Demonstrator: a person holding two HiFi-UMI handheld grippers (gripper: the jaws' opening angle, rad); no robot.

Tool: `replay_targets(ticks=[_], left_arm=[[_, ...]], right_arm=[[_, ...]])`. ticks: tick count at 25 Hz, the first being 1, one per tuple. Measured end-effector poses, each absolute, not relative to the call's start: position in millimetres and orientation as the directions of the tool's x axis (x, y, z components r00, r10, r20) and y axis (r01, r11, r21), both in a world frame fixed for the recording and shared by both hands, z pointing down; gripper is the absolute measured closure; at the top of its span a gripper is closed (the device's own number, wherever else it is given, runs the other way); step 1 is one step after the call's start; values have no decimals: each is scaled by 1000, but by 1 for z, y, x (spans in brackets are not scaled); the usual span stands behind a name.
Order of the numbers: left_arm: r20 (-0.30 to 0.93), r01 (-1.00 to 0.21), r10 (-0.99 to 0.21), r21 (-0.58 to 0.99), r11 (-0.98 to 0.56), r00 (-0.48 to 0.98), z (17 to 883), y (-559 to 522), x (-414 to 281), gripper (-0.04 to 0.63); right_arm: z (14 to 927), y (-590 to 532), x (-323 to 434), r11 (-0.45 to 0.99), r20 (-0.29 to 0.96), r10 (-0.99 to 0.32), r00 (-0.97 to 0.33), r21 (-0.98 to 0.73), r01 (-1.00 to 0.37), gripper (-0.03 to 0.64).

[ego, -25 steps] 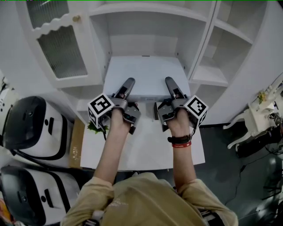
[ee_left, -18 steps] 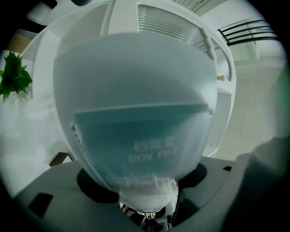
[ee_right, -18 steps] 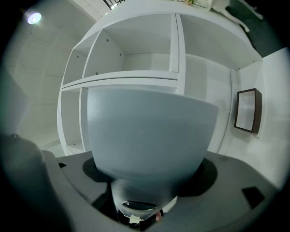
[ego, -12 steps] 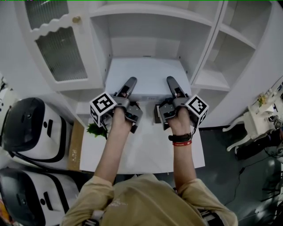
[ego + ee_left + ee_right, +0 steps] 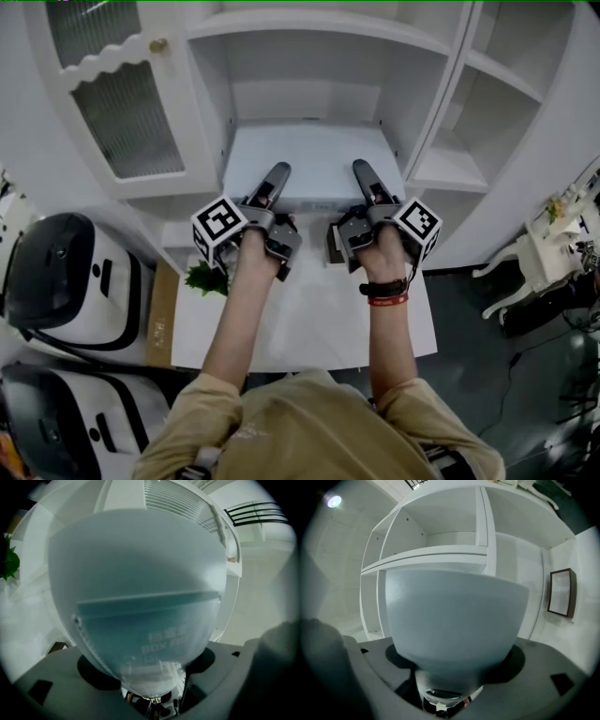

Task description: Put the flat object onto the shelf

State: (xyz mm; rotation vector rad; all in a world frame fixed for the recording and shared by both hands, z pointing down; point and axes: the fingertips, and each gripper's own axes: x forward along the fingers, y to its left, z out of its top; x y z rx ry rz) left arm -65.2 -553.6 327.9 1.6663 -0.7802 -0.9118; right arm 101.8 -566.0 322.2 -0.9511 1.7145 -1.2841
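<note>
The flat box (image 5: 314, 159), white and lidded, lay level on the lowest shelf (image 5: 394, 155) of the centre bay of a white cabinet (image 5: 309, 52). Its far edge was near the back wall and its near edge was at the front of the bay, above the white tabletop (image 5: 309, 319). It was the one thing seen in that compartment.

The left gripper (image 5: 278, 173) reached over the box's near left corner, one finger on the lid. In the left gripper view the box filled the space between the jaws, with faint print on its pale blue-green side. Those jaws were opening, though the pads appeared to lie against the box. The right gripper (image 5: 361, 171) pinched the near right corner in the same way. Its jaws were spread as wide as the box is thick, and the box's grey-white face filled the right gripper view.

To the left of the bay stood a cabinet door (image 5: 117, 108) with a ribbed glass pane and a brass knob (image 5: 159, 44). A green sprig (image 5: 202, 278) lay at the tabletop's left edge. The right gripper view also showed a dark-framed picture (image 5: 560, 592) on the wall beside the cabinet.
</note>
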Motion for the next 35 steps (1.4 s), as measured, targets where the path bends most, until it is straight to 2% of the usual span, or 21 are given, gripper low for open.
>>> replay_targets(ticks=[4,9,13,21,35], left_arm=[[-241,-40,-827,952,-302,508,321,-550,-62,209],[-267,-39,-807,941,-336,527,319,-548,-61,178],[-249,-114,-815,928,-356,523,321,-542,-66,174],[-254,-140,-808,914,-380,532,321,-525,-68,170],[-226,-203,-823,904,-377,522,334,-496,-80,170]], right_arm=[[319,-565,101,228,-159,-887,-433,-967,-111,219],[313,-563,100,283,-210,-874,-439,-953,-108,164],[310,-557,101,304,-234,-868,-438,-948,-97,144],[310,-538,113,350,-270,-856,-441,-930,-111,140],[320,-507,129,354,-241,-879,-412,-909,-222,140]])
